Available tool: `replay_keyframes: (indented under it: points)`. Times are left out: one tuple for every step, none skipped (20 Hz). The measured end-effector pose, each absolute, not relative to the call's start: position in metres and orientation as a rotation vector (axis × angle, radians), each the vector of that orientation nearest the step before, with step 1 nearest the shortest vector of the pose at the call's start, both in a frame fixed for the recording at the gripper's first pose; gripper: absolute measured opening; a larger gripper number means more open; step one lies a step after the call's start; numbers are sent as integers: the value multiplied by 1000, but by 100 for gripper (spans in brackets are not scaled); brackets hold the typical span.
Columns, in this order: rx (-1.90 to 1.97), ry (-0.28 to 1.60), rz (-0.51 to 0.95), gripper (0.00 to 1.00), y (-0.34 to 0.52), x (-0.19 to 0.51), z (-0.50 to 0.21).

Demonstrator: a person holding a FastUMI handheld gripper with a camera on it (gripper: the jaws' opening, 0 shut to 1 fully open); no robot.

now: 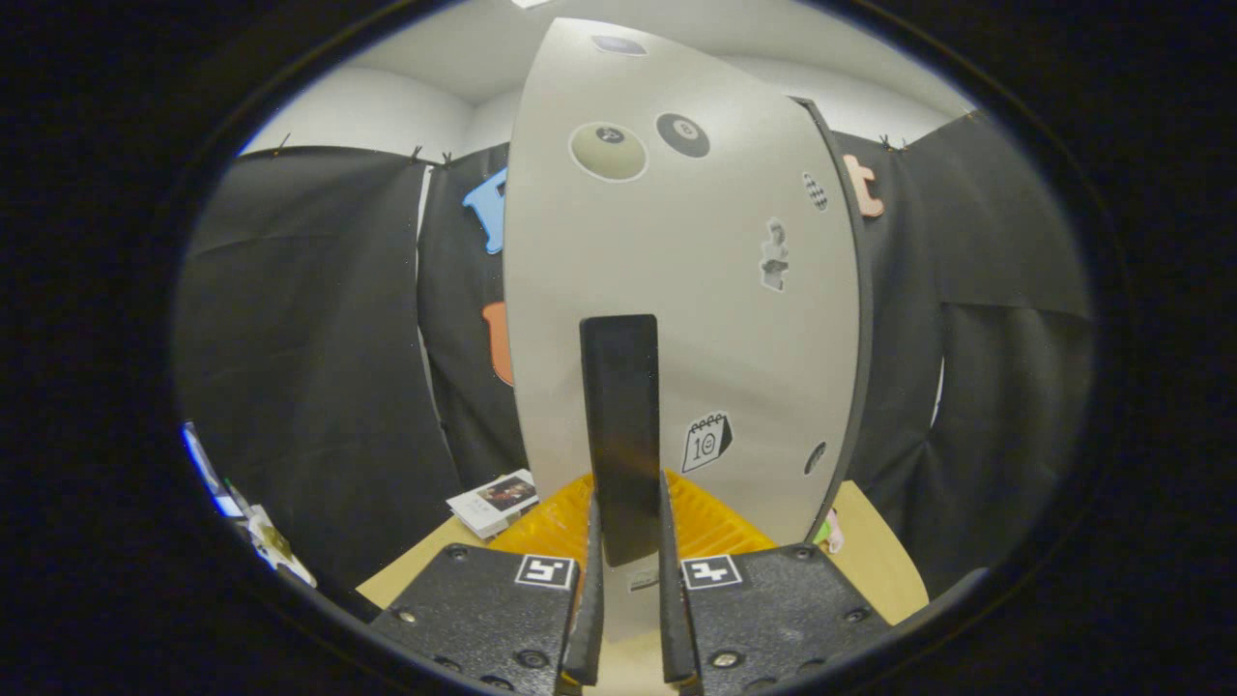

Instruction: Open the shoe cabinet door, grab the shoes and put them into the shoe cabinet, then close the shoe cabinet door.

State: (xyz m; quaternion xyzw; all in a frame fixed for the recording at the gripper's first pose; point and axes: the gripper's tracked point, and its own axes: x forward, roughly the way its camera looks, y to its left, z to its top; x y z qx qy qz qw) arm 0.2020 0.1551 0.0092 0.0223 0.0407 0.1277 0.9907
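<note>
Gripper view: tongs clamping door handle.

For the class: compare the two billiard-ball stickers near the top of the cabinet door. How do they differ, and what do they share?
On the cabinet door, the pale ball sticker is larger and light-toned; the black ball sticker is smaller and dark. The pale one sits lower and nearer the door's left edge, the black one higher and to its right. Both are round with a number spot. The gripper has its jaws closed on the door's dark handle.
</note>
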Motion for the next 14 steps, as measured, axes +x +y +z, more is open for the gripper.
replay_keyframes:
  points:
    - [43, 83, 249, 27, 147, 197, 9]
    - [35, 82, 232, 26, 138, 190, 9]
    - [23, 77, 213, 26, 130, 185, 9]
    - [19, 73, 198, 25, 121, 179, 8]
    - [29, 74, 186, 25, 107, 168, 7]
    - [41, 76, 175, 24, 91, 154, 5]
    - [47, 80, 164, 23, 78, 146, 5]
    - [46, 81, 150, 22, 64, 138, 3]
    - [40, 81, 136, 21, 52, 133, 3]
    - [37, 80, 116, 20, 40, 129, 3]
    - [36, 78, 100, 18, 29, 126, 3]
    - [38, 80, 91, 15, 18, 123, 3]
    - [43, 84, 87, 14, 7, 120, 3]
    - [47, 87, 82, 11, -3, 119, 2]
